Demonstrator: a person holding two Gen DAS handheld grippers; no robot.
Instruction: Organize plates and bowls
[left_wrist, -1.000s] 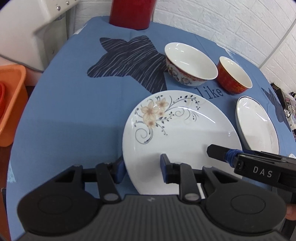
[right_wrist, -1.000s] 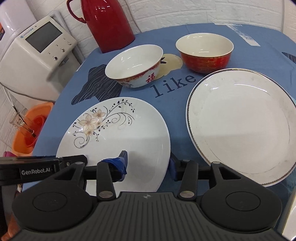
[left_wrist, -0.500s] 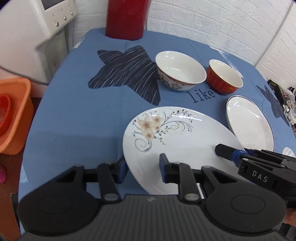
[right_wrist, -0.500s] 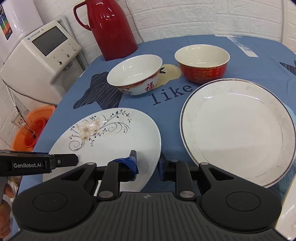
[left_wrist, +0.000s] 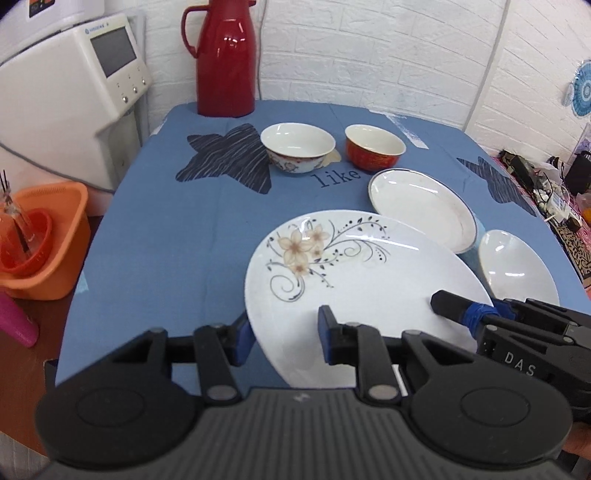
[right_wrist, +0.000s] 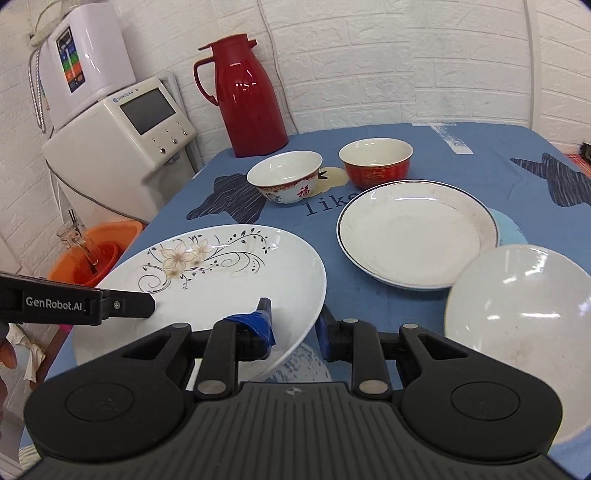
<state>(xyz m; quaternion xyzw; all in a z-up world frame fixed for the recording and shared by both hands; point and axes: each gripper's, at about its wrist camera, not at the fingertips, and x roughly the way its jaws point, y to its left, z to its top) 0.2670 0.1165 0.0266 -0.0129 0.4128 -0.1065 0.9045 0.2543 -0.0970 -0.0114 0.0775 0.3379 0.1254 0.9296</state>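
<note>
Floral plate (left_wrist: 362, 280): large, white, glossy, with beige blossoms and dark scrolling vines on its far-left part. It is off the blue tablecloth (left_wrist: 166, 236), tilted, at the near centre of the table.

Left gripper (left_wrist: 284, 328): jaws partly closed across the plate's near-left rim, one finger outside under the edge, the other on the upper face. Right gripper (right_wrist: 293, 319): the same on the near-right rim, with the blue-taped finger (right_wrist: 255, 323) on top and the other below. Both are clamped on the plate.

To the right and further off lies the gold-rimmed white plate (right_wrist: 417, 236); near right of it a plain white dish (right_wrist: 517, 310). Far centre sit the white bowl with red band (right_wrist: 284, 177) and the red bowl (right_wrist: 375, 162), close together but apart. The red thermos (right_wrist: 247, 99) stands at the far edge.

Compared with half a second ago, the floral plate is higher and both cameras look more level, so the plain white dish and the wall now show.
</note>
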